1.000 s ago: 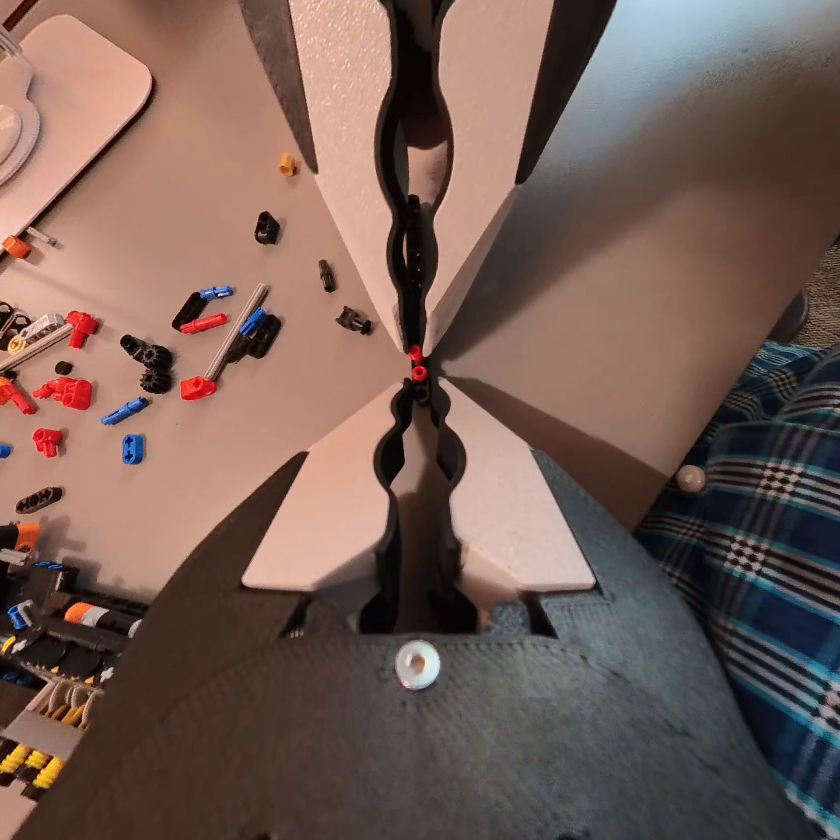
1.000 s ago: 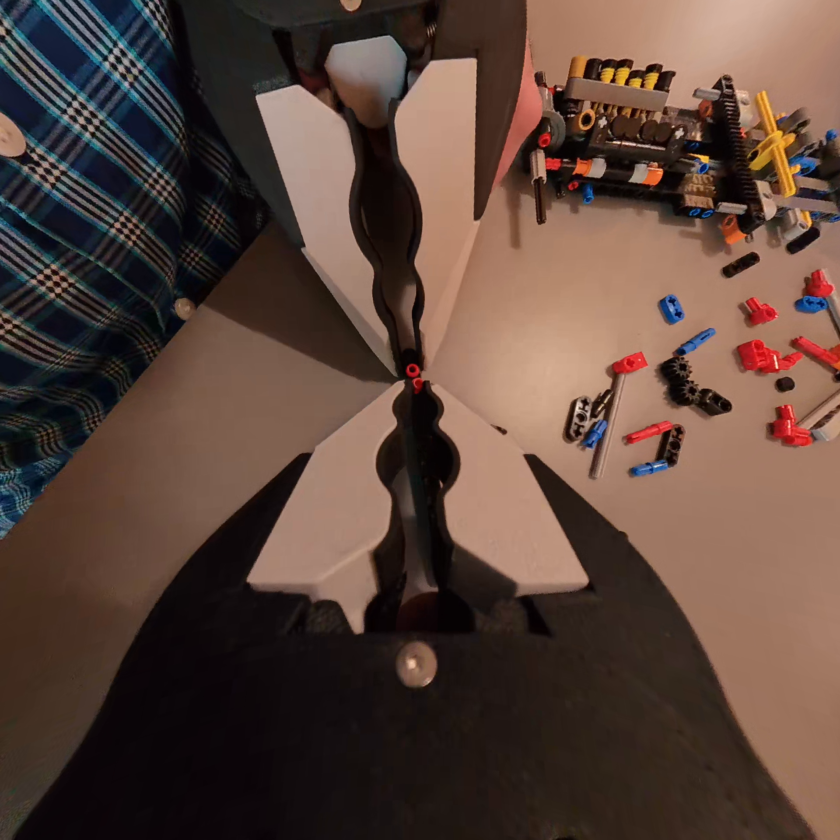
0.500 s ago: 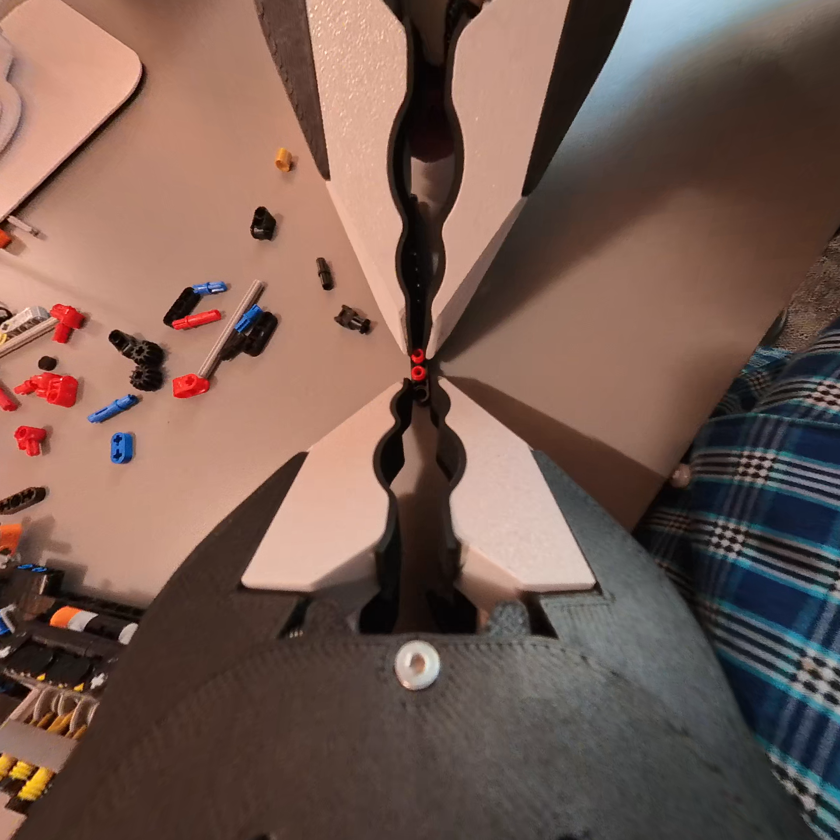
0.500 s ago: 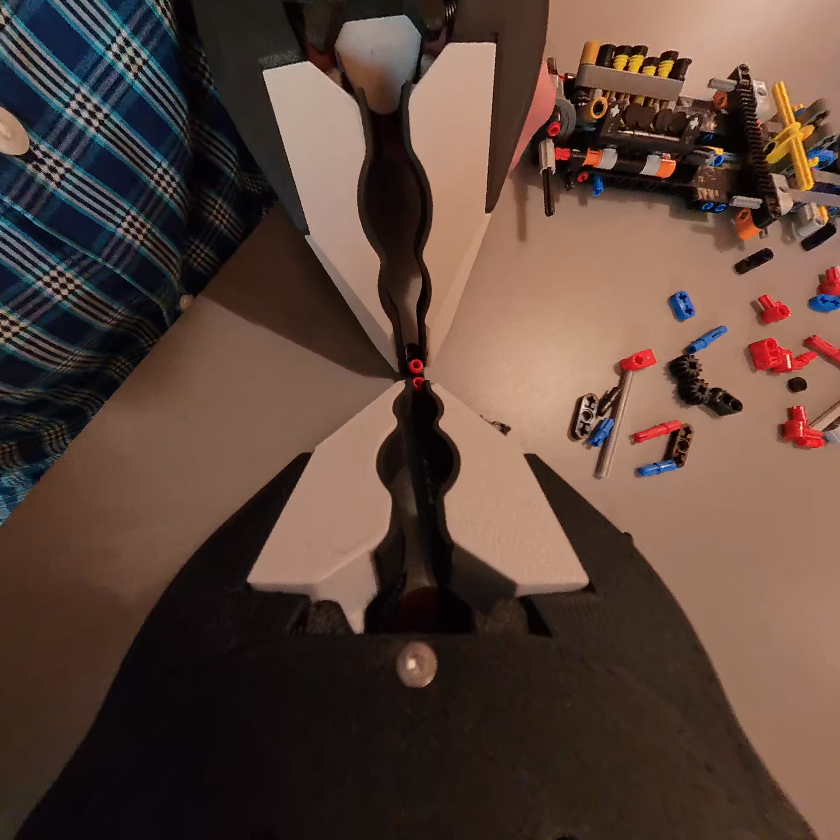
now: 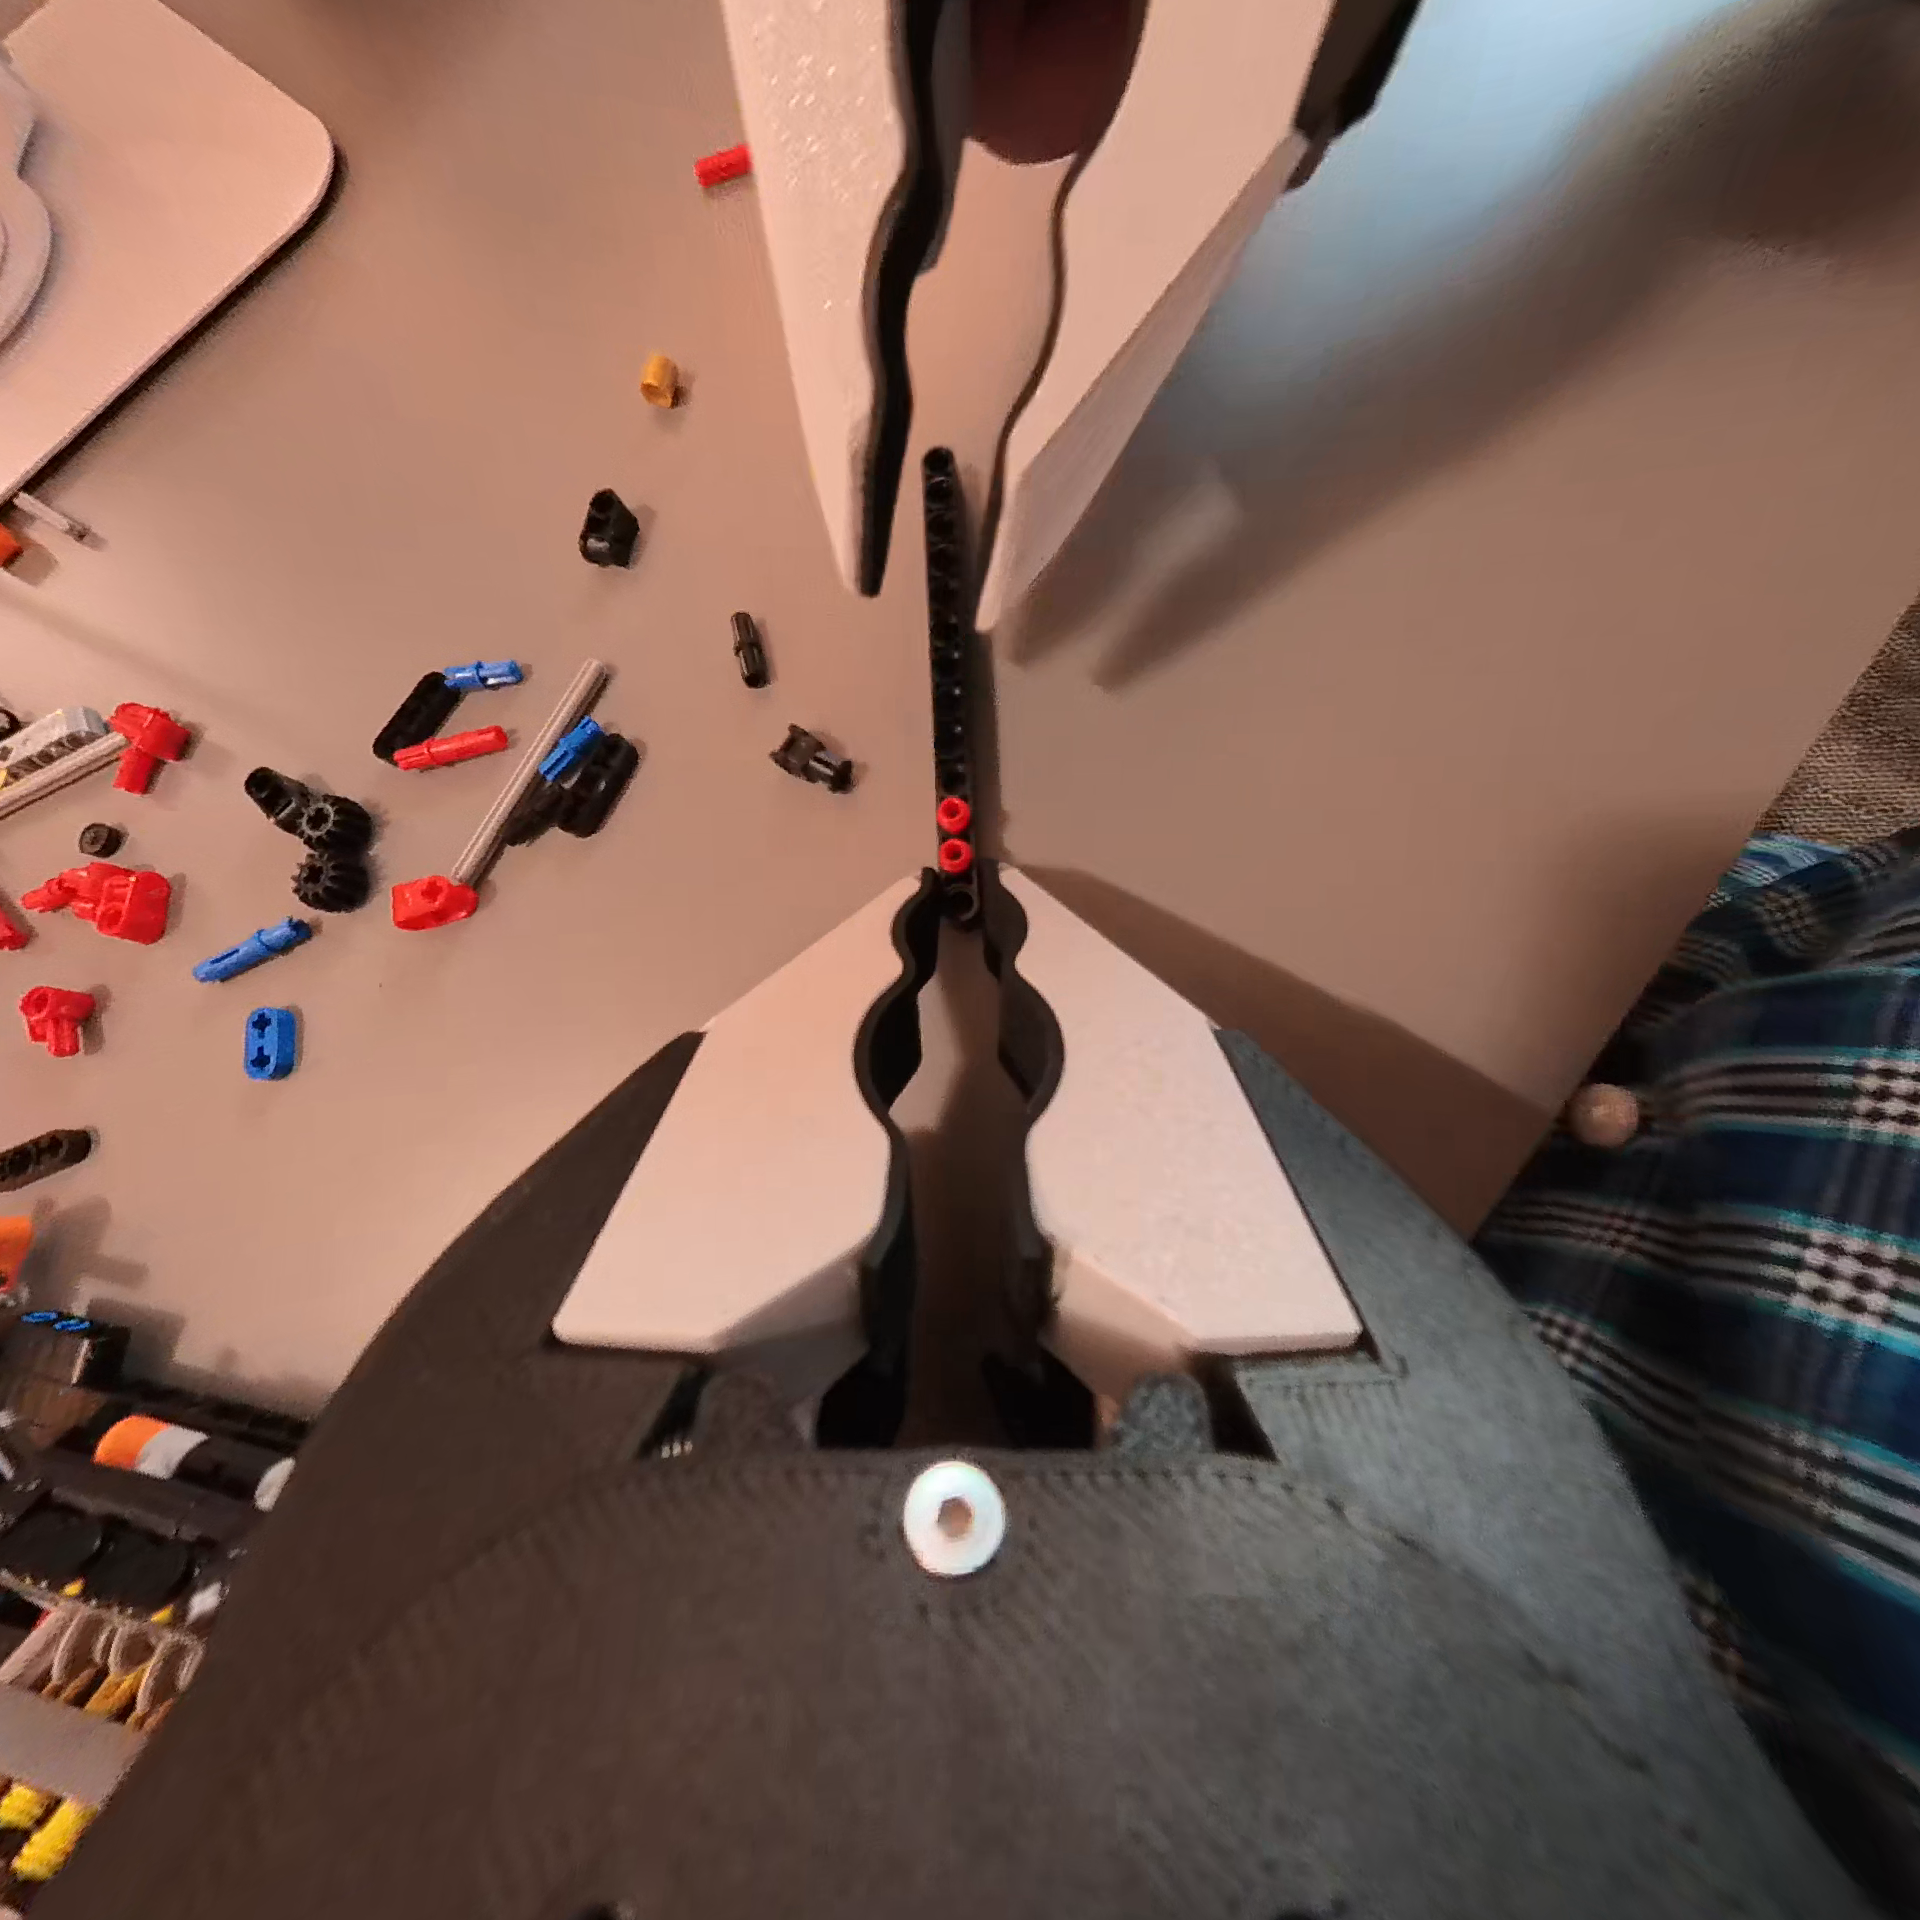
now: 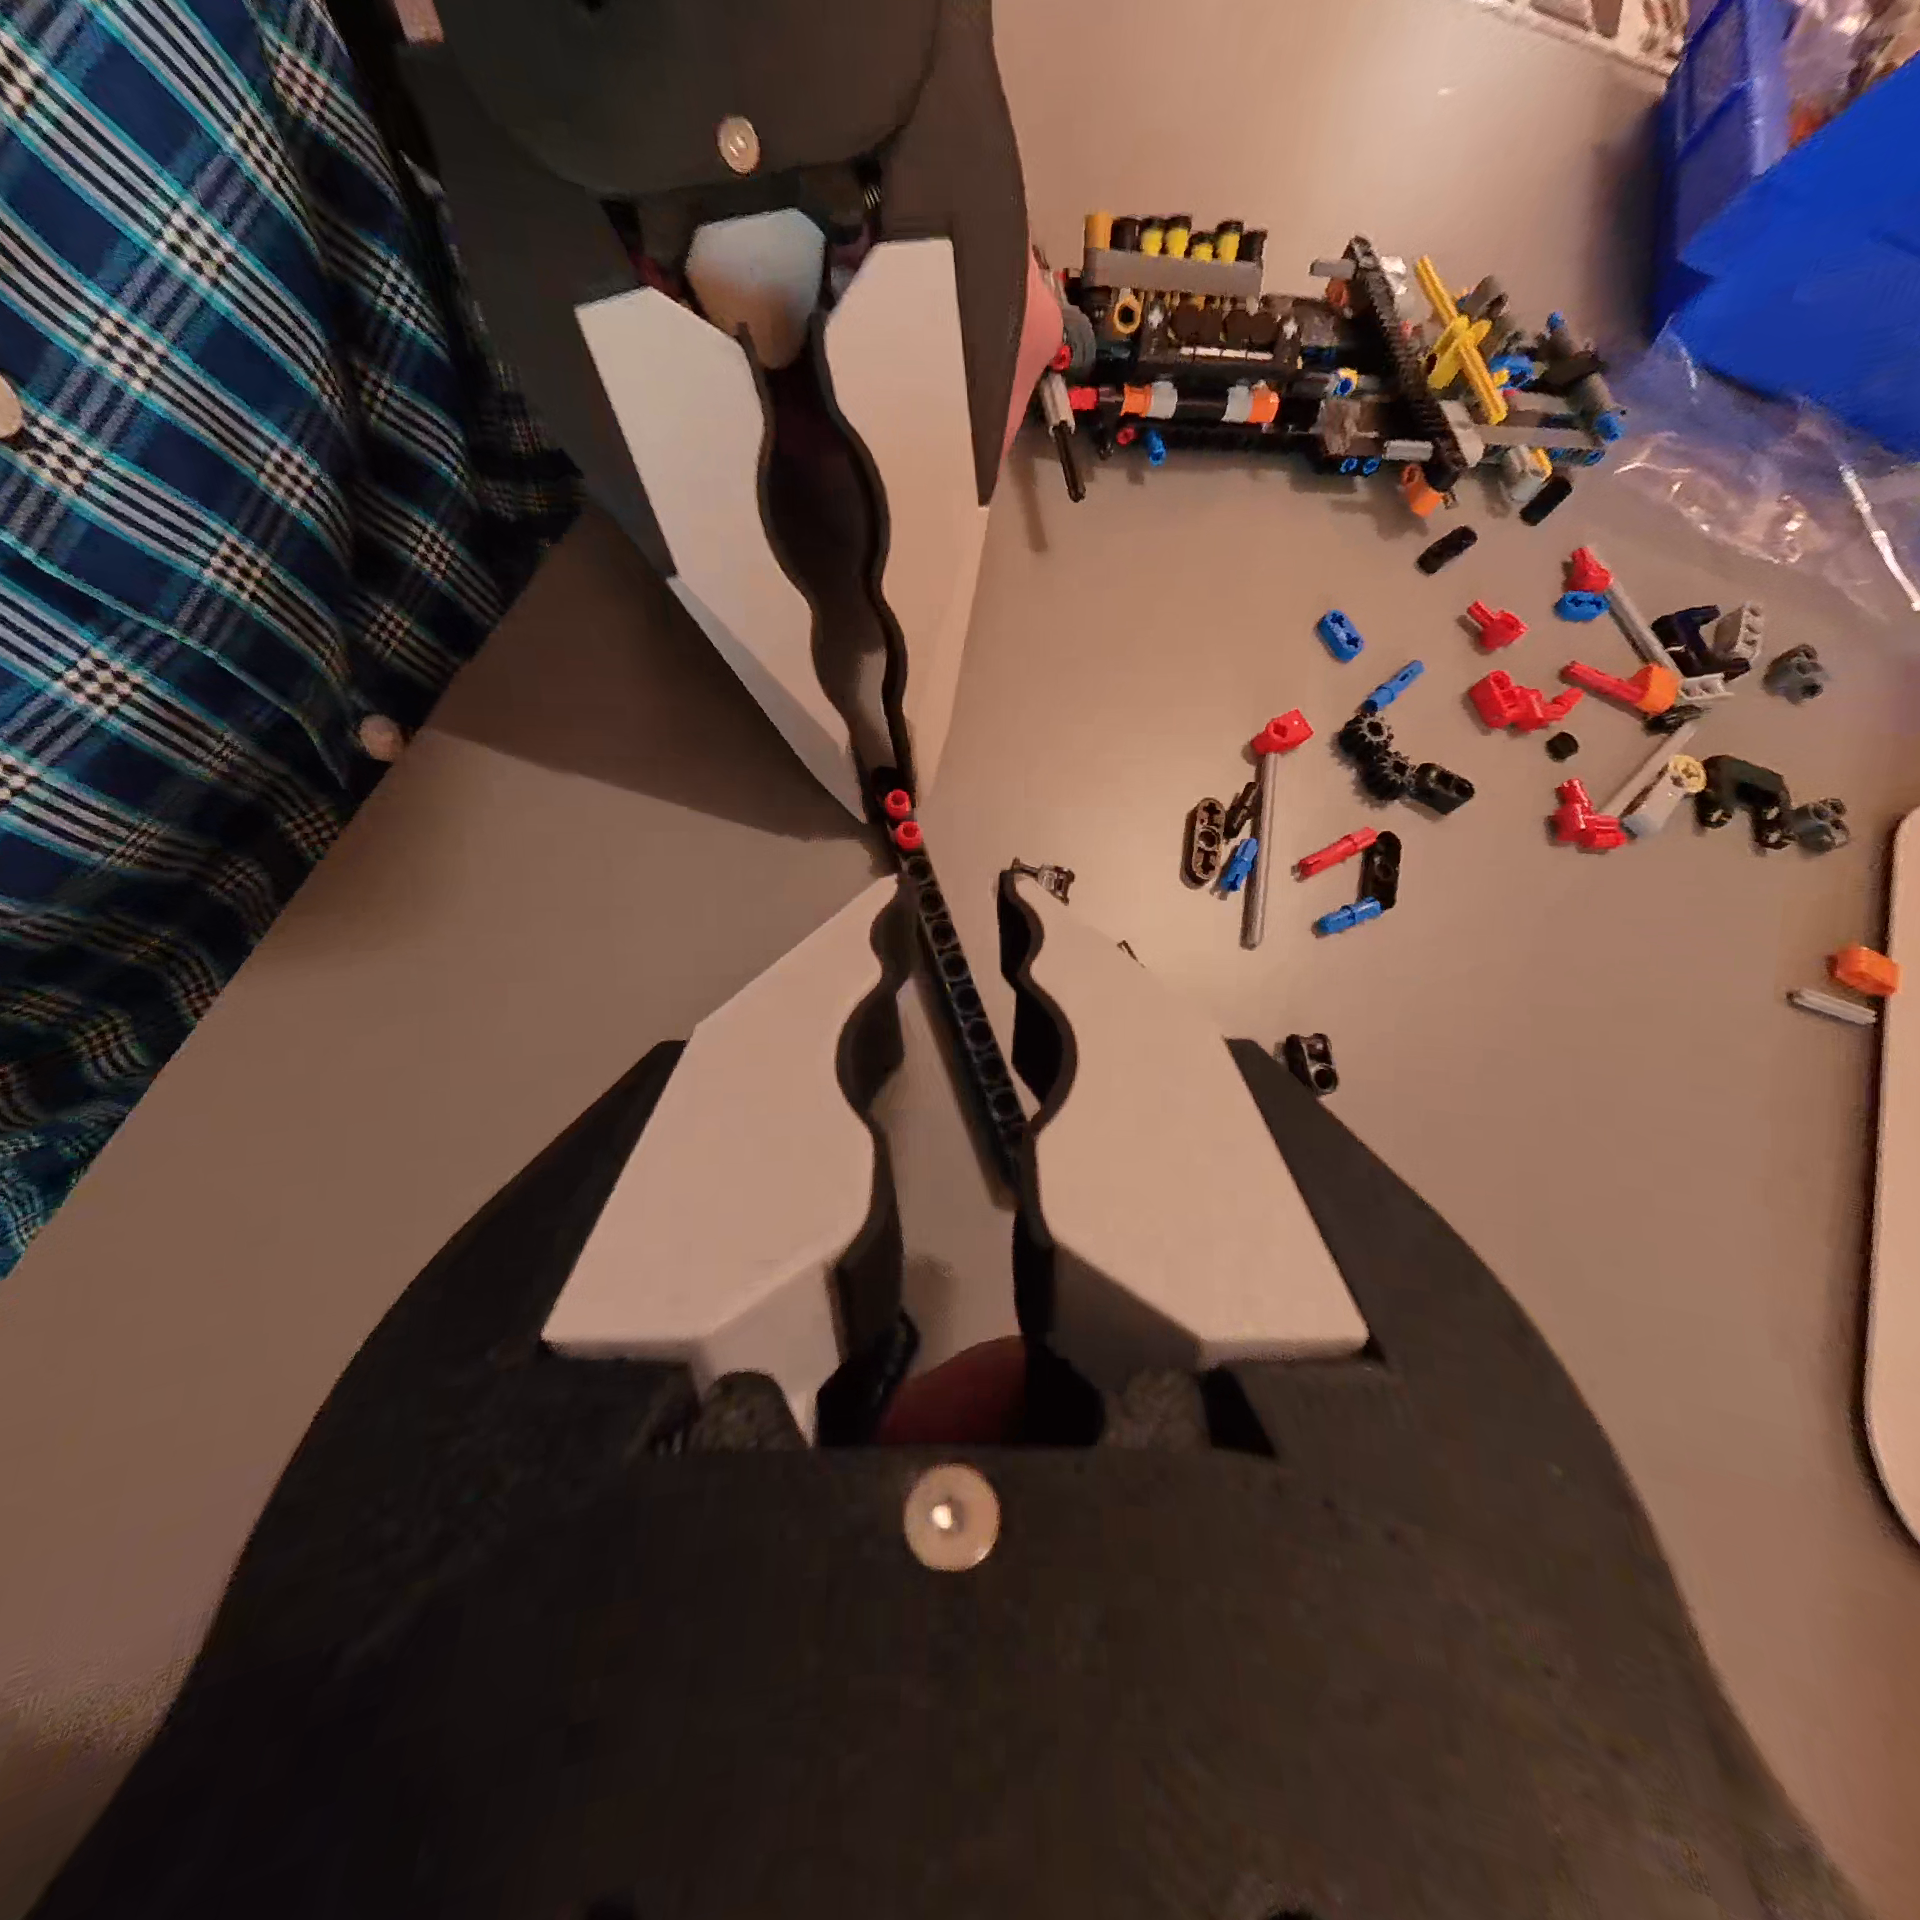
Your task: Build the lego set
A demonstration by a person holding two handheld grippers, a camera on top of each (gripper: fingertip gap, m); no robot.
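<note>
We see a plain grey-beige worktop [image 6: 1351, 1195]. Our left tongs [image 5: 958, 902] pinch the black holed beam [image 5: 954, 665] at its end with two red pins [image 5: 954, 833]. Our right tongs [image 6: 948, 891] stand apart around it. Loose pieces and the half-built model [image 6: 1340, 364] lie beyond the beam.

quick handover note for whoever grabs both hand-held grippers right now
Left hand-held gripper: shut on the end of the black beam, next to its two red pins.
Right hand-held gripper: open around the beam's other end, not clamping it.
Partly built model and loose parts lie on the table.
Done: two red pins seated in the beam.
Left: the beam is not yet on the model.
</note>
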